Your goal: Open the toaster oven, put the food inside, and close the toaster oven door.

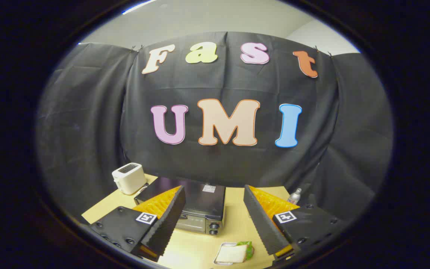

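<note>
My gripper (pixel 212 220) hung open and empty above the black box-shaped toaster oven (pixel 192 203), whose door looked closed. The white-bread lettuce sandwich (pixel 235 252) waited on its small tray (pixel 219 258) before the oven. I judged every step was left.

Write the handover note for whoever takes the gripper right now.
Gripper: open, empty, held above the wooden table.
Black toaster oven: just ahead between the fingers, door appears closed.
Food: sandwich with lettuce on a small metal tray, on the table nearer than the oven, between the fingers.
White pop-up toaster stands beyond the oven; a small bottle stands off to the other side.
Done: nothing visible.
Left: open door, load sandwich, close door.
</note>
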`<state>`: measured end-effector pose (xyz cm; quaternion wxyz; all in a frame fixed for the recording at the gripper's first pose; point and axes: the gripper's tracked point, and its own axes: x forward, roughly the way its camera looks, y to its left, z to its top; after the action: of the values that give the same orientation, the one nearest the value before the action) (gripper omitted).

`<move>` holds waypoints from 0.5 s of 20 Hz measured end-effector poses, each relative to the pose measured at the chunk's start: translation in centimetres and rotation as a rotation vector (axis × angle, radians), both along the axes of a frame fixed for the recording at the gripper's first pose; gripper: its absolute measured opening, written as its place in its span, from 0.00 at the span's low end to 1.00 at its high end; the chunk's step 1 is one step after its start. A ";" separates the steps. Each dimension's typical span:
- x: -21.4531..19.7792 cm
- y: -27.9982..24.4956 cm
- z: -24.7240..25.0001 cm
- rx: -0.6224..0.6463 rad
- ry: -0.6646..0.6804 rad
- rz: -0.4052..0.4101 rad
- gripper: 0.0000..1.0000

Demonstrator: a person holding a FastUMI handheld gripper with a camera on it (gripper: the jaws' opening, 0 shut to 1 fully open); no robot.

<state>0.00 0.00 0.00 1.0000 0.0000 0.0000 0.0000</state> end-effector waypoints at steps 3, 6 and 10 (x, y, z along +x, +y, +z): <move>0.2 0.7 -0.6 0.022 0.008 -0.001 0.99; 0.9 2.0 -1.7 0.028 0.021 0.000 0.99; 1.9 4.5 -4.0 0.021 0.063 0.012 0.99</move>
<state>1.93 4.49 -3.99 0.9994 0.0106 0.0313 0.0061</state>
